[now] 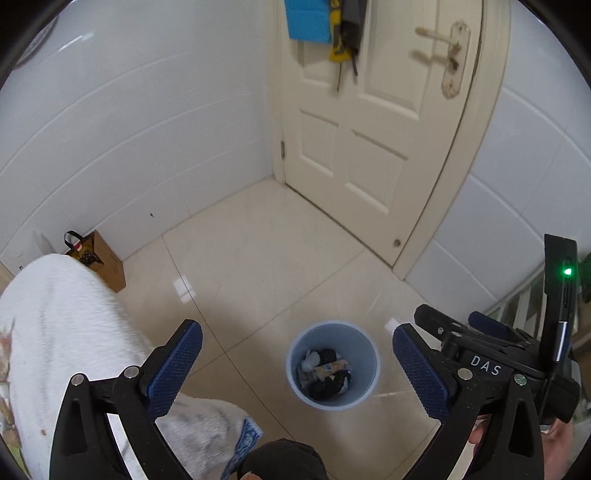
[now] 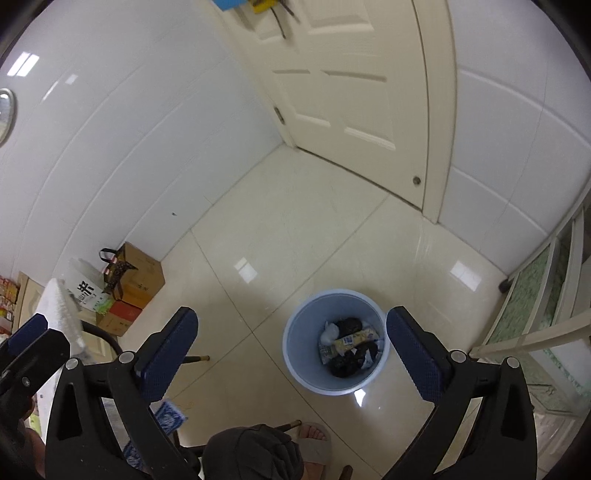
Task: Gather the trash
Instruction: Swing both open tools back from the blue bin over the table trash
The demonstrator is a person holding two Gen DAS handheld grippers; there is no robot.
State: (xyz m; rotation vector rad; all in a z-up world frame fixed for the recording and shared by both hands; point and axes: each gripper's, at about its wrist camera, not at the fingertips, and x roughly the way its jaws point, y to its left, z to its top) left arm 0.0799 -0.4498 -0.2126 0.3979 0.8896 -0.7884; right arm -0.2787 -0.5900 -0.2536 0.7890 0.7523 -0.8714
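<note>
You're holding both grippers spread wide with nothing between the pads. The left gripper [image 1: 297,363] is hanging over the floor with its blue textured fingers [image 1: 177,365] framing the light blue trash bin [image 1: 365,369], and the right gripper [image 2: 291,350] is doing the same from its own angle, its fingers [image 2: 415,356] sitting just beside the bin's rim in that picture.

The bin is standing upright on the glossy cream floor tiles [image 1: 258,258], and the trash [image 2: 351,345] is lying down inside it: dark crumpled stuff, something white, and a pale yellowish wrapper with blue print on it that's too small to read.

Readable writing: "DAS" in white on the black body of your right gripper, showing at the edge of the left wrist view [image 1: 485,365], next to a little green light [image 1: 567,272]. There's also a white bag with a big black Chinese character [image 2: 85,290], leaning among cardboard boxes [image 2: 142,280] by the white tiled wall [image 2: 129,147].

Harder to make out: a white towel-like cloth [image 1: 66,325] is blocking the lower left of the left view, and a dark cap-like thing [image 2: 255,454] is getting cut off at the bottom. Your foot in a grey slipper [image 2: 314,443] is peeking out near it. The cream panel door [image 1: 362,129] is shut, with blue and yellow things [image 1: 321,26] hanging on it, cropped at the top.
</note>
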